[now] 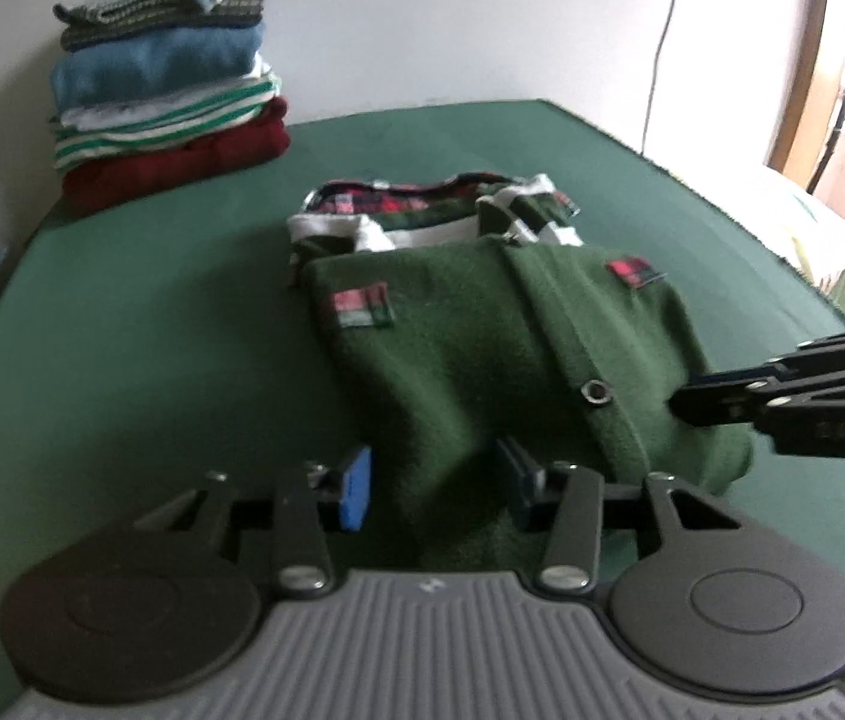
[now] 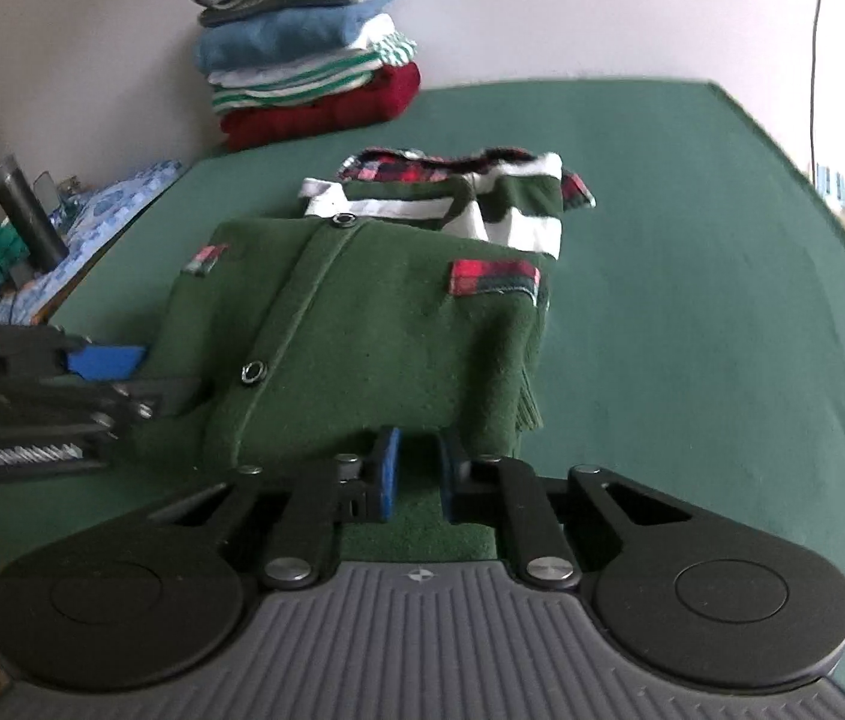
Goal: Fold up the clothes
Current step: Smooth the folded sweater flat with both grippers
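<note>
- While the broad green felt-covered table [image 1: 122, 330] carries everything, the dark green fleece jacket with plaid pocket tabs [image 1: 470, 330] lies mid-table, bulky and doubled over, long axis running away from both grippers, striped cuffs at the far end.
- Against the wall stands a stack of folded knit garments [image 1: 164, 78].
- Nearest its near hem, the left gripper [image 1: 434, 480] has blue pads spread, fleece between them.
- Beside it, the right gripper [image 2: 419, 468] is parted too, at the hem's edge, clamping nothing I can see.
</note>
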Tool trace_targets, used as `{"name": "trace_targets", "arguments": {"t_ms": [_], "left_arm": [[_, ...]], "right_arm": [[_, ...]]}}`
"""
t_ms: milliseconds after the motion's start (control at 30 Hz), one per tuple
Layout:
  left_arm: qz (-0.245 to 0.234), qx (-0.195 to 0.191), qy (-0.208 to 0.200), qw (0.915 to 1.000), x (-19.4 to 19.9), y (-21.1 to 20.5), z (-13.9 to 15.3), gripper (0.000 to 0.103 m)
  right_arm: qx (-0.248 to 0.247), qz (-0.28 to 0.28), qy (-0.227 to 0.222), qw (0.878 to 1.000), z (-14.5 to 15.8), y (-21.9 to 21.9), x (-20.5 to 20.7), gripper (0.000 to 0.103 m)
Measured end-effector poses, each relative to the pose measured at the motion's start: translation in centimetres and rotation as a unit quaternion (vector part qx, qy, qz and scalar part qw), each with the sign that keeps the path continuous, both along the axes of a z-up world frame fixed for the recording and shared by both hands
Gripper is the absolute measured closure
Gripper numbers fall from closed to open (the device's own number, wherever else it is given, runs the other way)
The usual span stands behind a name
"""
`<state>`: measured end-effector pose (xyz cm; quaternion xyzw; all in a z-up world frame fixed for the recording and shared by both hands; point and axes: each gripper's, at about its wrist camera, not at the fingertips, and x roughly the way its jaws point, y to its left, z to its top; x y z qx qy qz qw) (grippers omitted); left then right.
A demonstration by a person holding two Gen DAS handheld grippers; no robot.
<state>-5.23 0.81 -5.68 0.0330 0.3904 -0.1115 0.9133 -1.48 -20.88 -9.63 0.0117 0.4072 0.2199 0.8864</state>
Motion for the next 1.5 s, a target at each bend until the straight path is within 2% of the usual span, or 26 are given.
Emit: {"name": "trace_targets", "arguments": {"t_ms": [33, 133, 200, 300, 533, 667, 733, 767, 800, 833, 867, 933, 1033, 1067, 1200, 1267, 1300, 1400, 1467, 1500], "left_arm": [[0.007, -0.005, 0.005, 1.0, 0.0, 0.3, -0.1, 0.039], [0.024, -0.013, 0.019, 0.9994, 0.1, 0.8, -0.4, 0.039], [0.021, 0.006, 0.015, 0.9997, -0.2, 0.3, -0.3, 0.039], [0.023, 0.017, 0.016, 0.9995, -0.3, 0.0, -0.5, 0.039], [0.025, 0.007, 0.017, 0.9995, 0.0, 0.6, 0.2, 0.038], [0.026, 0.0, 0.018, 0.9995, 0.2, 1.0, 0.7, 0.028], [0.026, -0.004, 0.018, 0.9995, 0.3, 1.1, 0.9, 0.032], [0.026, -0.007, 0.013, 0.9995, 0.4, 1.3, 1.2, 0.033], [0.024, -0.016, 0.006, 0.9996, 0.6, 1.7, 1.6, 0.025], [0.02, -0.028, 0.007, 0.9994, 1.0, 1.9, 1.6, 0.014], [0.016, -0.042, 0.011, 0.9989, 1.6, 2.2, 1.4, 0.011], [0.012, -0.078, 0.031, 0.9964, 3.1, 2.7, 0.4, 0.01], [0.023, -0.156, 0.068, 0.9851, 4.7, 3.7, -1.0, 0.008], [0.025, -0.171, 0.073, 0.9823, 4.7, 3.8, -1.2, 0.009], [0.014, -0.189, 0.077, 0.979, 4.1, 3.6, -1.3, 0.029], [0.009, -0.19, 0.076, 0.9787, 3.8, 3.5, -1.3, 0.036], [0.006, -0.191, 0.075, 0.9786, 3.7, 3.5, -1.2, 0.039], [-0.001, -0.194, 0.074, 0.9782, 3.3, 3.3, -1.1, 0.04], [-0.002, -0.204, 0.079, 0.9758, 3.6, 3.6, -1.5, 0.038], [0.0, -0.209, 0.085, 0.9742, 3.9, 3.8, -1.7, 0.034]], "right_arm": [[-0.012, 0.004, 0.002, 1.0, 0.1, 0.4, 0.1, 0.091], [-0.049, 0.021, -0.008, 0.999, 0.2, 1.6, -0.3, 0.089], [-0.055, 0.02, -0.011, 0.998, 0.2, 1.7, -0.5, 0.089], [-0.039, 0.017, 0.001, 0.999, 0.1, 1.1, -0.3, 0.089], [0.012, 0.008, 0.026, 1.0, -0.4, -0.7, -0.2, 0.089], [0.004, 0.025, 0.015, 1.0, -0.5, -0.4, -0.1, 0.089], [0.016, 0.021, -0.007, 1.0, 0.7, -1.0, 0.2, 0.088], [0.024, 0.016, -0.019, 0.999, 1.3, -1.4, 0.3, 0.078], [0.031, 0.012, -0.032, 0.999, 2.0, -1.7, 0.5, 0.073], [0.042, -0.002, -0.047, 0.998, 2.5, -2.2, 0.8, 0.061], [0.053, -0.012, -0.048, 0.997, 2.5, -2.6, 1.6, 0.048], [0.074, -0.024, -0.029, 0.997, 2.0, -3.2, 3.1, 0.042], [0.101, -0.039, 0.015, 0.994, 0.3, -3.5, 4.8, 0.042], [0.11, -0.044, 0.029, 0.992, -0.2, -3.6, 5.4, 0.042], [0.169, -0.055, 0.089, 0.98, -1.9, -4.4, 5.6, 0.054], [0.186, -0.057, 0.102, 0.976, -1.7, -4.8, 5.2, 0.075], [0.188, -0.048, 0.096, 0.976, -1.2, -4.7, 4.7, 0.076], [0.177, -0.026, 0.083, 0.98, -0.4, -4.2, 3.9, 0.077], [0.198, -0.041, 0.106, 0.974, -1.5, -4.8, 4.5, 0.076], [0.209, -0.049, 0.119, 0.969, -2.1, -5.1, 4.9, 0.075]]}}
